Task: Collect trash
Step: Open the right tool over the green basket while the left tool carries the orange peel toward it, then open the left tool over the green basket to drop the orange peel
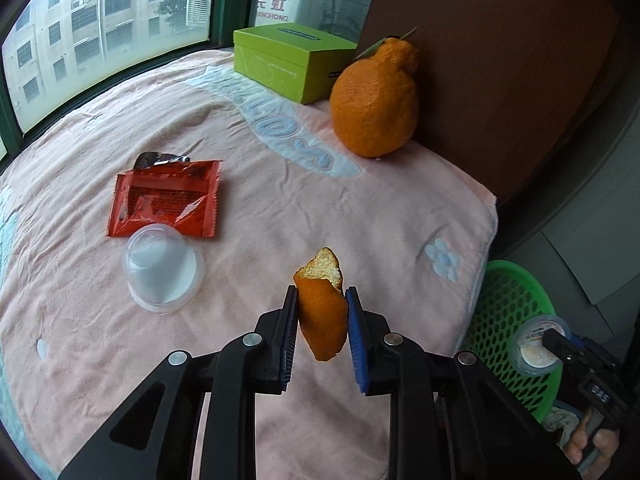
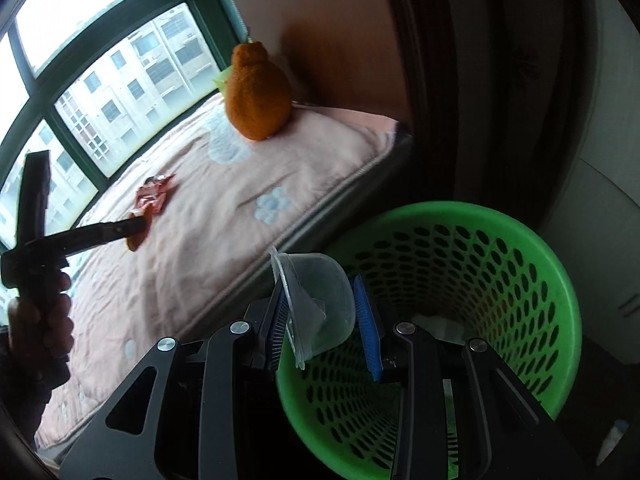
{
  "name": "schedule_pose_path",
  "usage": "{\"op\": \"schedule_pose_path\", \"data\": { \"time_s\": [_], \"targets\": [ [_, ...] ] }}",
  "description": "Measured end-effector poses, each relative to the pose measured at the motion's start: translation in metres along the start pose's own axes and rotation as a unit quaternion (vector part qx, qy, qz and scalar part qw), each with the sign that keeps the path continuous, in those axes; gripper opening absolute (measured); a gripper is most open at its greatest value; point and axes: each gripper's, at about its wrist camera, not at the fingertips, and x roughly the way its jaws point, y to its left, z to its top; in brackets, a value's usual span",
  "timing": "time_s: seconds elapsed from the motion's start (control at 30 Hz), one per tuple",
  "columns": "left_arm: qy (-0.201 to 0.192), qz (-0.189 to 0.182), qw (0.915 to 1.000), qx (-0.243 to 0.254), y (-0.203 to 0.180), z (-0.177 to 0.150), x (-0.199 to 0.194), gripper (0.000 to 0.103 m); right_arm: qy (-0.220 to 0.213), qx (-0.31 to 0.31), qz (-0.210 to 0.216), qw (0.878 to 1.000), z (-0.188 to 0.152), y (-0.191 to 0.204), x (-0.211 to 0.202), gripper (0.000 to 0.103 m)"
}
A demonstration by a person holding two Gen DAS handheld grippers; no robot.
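Observation:
My left gripper (image 1: 322, 300) is shut on a piece of orange peel (image 1: 325, 312) and holds it above the pink towel (image 1: 248, 152). A torn red wrapper (image 1: 166, 204) and an upturned clear plastic cup (image 1: 162, 270) lie on the towel to its left. My right gripper (image 2: 320, 312) is shut on a clear jelly cup (image 2: 320, 304), held over the near rim of the green mesh basket (image 2: 520, 264). In the left wrist view the basket (image 1: 516, 320) stands below the towel's right edge, with the right gripper (image 1: 556, 346) and its cup (image 1: 536, 344) above it.
A whole orange fruit (image 1: 376, 104) and a green box (image 1: 290, 60) sit at the back of the towel by a brown wall panel (image 1: 500, 60). A window (image 1: 100, 32) runs along the left side. The left gripper also shows in the right wrist view (image 2: 132, 230).

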Motion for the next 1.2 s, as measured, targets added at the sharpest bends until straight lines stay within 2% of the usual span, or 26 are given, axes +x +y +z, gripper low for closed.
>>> {"op": "schedule_pose_path", "data": {
  "time_s": [0.23, 0.63, 0.83, 0.9, 0.97, 1.2],
  "targets": [
    [0.000, -0.046, 0.9986, 0.025, -0.040, 0.005, -0.007, 0.022, 0.048, 0.023, -0.065, 0.996, -0.015, -0.044, 0.024, 0.034],
    [0.017, -0.083, 0.9947, 0.058, -0.087, -0.001, 0.006, 0.022, 0.116, 0.016, -0.138, 0.984, -0.027, -0.072, 0.065, 0.034],
    [0.028, -0.092, 0.9927, 0.072, -0.102, -0.005, 0.015, 0.022, 0.130, 0.021, -0.147, 0.980, -0.030, -0.080, 0.073, 0.035],
    [0.031, -0.096, 0.9921, 0.075, -0.106, -0.006, 0.017, 0.022, 0.130, 0.027, -0.147, 0.980, -0.030, -0.082, 0.074, 0.040],
    [0.034, -0.099, 0.9913, 0.080, -0.111, -0.007, 0.020, 0.022, 0.126, 0.030, -0.144, 0.981, -0.030, -0.084, 0.072, 0.048],
    [0.043, -0.111, 0.9878, 0.099, -0.132, -0.012, 0.030, 0.022, 0.099, 0.034, -0.134, 0.985, -0.028, -0.082, 0.047, 0.049]
  ]
}}
